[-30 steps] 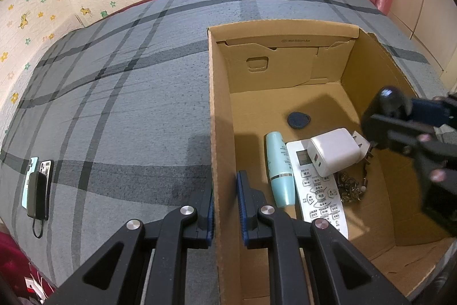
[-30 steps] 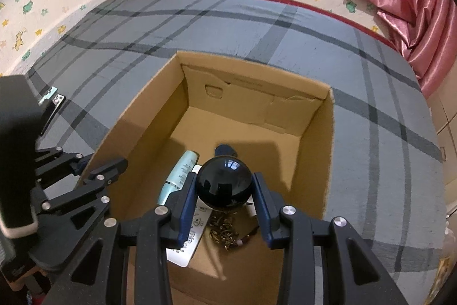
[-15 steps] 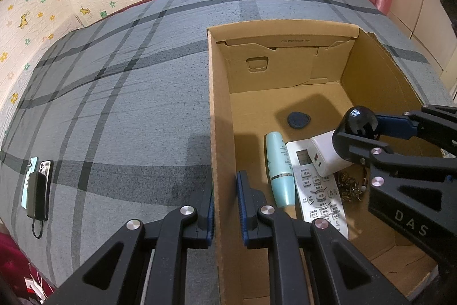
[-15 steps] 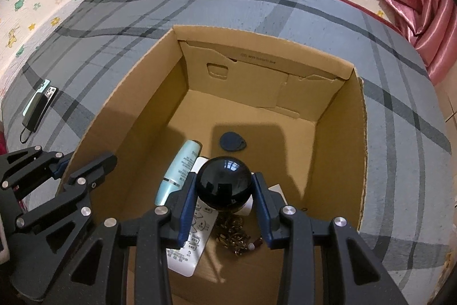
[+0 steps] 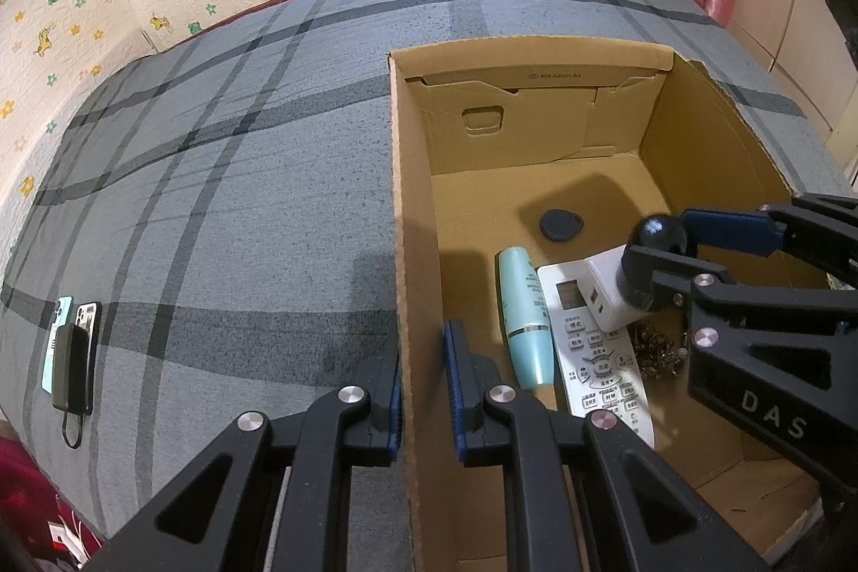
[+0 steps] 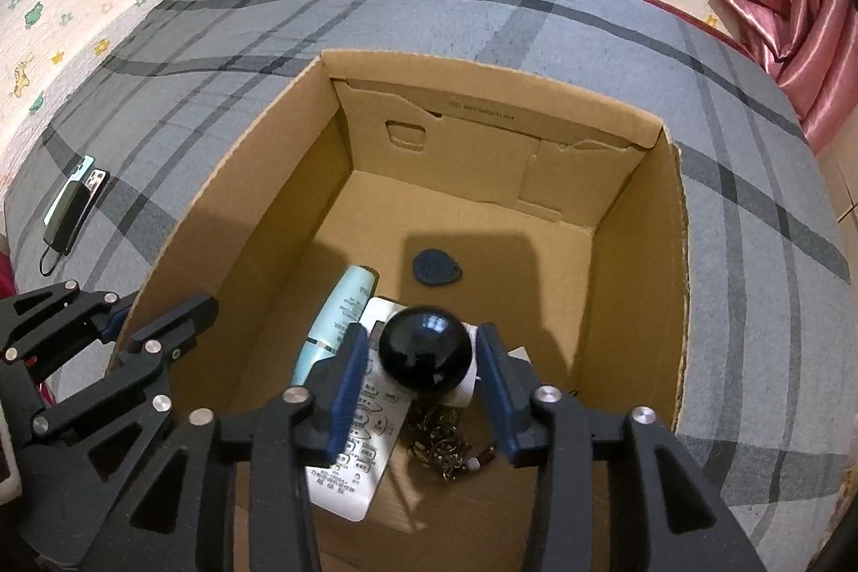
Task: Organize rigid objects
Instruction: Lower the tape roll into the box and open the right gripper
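Left tongs [image 5: 423, 390] clamped on box [image 5: 399, 207] left wall, steadying. Right tongs [image 6: 423, 384] opening; ball [image 6: 425, 352] between pads, apparently free. Release low over charger [image 5: 603, 288], avoid roll.

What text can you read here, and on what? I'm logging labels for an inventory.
"DAS": white letters on the right gripper's black body.
Printed line on the box far flap: too small to read.
Remote buttons: printed characters, too small to read.
Teal tube: fine print, blurred.
Charger, black ball, phones: no readable text.
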Motion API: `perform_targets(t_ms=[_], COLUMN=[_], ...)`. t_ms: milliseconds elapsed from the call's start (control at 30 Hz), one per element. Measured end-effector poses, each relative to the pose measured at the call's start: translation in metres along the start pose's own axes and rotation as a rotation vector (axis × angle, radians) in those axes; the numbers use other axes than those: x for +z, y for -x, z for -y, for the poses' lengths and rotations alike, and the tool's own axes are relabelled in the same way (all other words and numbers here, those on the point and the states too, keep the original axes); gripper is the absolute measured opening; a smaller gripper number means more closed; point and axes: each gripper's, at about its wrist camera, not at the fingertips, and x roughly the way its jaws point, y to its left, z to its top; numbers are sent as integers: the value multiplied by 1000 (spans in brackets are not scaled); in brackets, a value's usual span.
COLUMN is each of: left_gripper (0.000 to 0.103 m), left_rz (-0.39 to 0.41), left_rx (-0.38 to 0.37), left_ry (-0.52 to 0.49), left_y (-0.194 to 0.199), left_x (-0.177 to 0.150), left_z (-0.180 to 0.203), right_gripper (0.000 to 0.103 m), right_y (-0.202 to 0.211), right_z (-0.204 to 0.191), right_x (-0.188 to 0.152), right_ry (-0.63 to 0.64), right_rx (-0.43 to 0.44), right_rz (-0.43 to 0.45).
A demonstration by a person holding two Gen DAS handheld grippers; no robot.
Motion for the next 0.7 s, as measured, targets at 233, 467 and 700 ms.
perform_targets(t_ms=[233, 467, 700], left_gripper=[14, 14, 14], left_rz=[1, 0, 0], left_rx=[-2, -1, 3], left_ry=[0, -1, -4], left_y=[1, 2, 2], left_x=[-1, -1, -1], left_z=[0, 0, 0], right_gripper=[62, 68, 79], right_y=[9, 19, 38], right_z=[1, 5, 10], right_x=[1, 2, 1], right_ry=[-17, -38, -60], right_rx=[-17, -35, -54], right_rz=[27, 48, 83])
